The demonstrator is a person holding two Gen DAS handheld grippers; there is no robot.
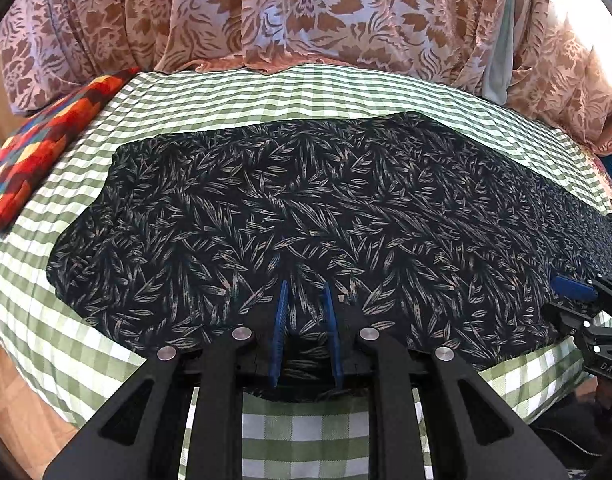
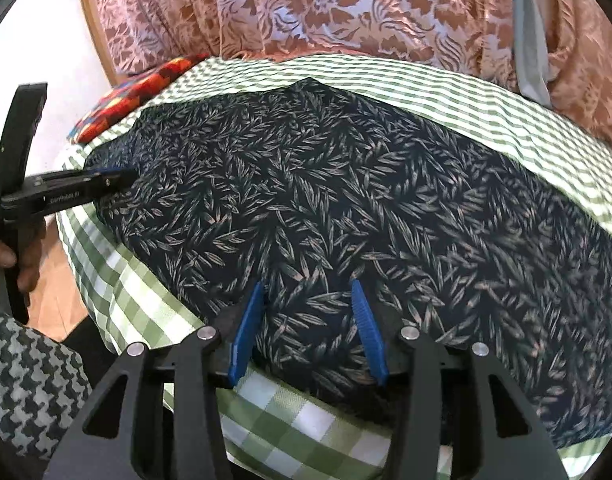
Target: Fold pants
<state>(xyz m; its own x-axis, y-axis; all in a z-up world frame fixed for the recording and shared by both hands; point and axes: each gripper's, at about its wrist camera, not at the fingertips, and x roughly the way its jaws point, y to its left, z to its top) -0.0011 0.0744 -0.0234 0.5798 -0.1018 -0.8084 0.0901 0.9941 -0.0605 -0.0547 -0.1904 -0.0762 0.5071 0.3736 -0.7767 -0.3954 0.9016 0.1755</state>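
The dark leaf-print pants (image 1: 306,208) lay spread flat across a surface covered in green-and-white gingham cloth (image 1: 266,92), filling the centre of both views. In the left wrist view the left claw (image 1: 304,300) sat at 6 o'clock over the near hem of the pants, its blue fingers (image 1: 281,320) set a narrow gap apart with a strip of fabric showing between them; whether the cloth was actually pinched could not be told. The right claw (image 1: 574,289) came in at 4 o'clock at the pants' near right edge, its opening unreadable from there.

In the right wrist view the right claw (image 2: 308,292) stood at 6 o'clock with its blue fingers (image 2: 248,328) spread wide, the pants' edge lying between them. The left claw (image 2: 106,180) reached in from 9 o'clock onto the far left end of the pants, with a hand (image 2: 14,258) on its handle at 8 o'clock.

A red patchwork cushion (image 1: 38,152) rested on the gingham at 9 o'clock, beside the pants. A pink floral curtain (image 1: 306,12) hung across 12 o'clock.
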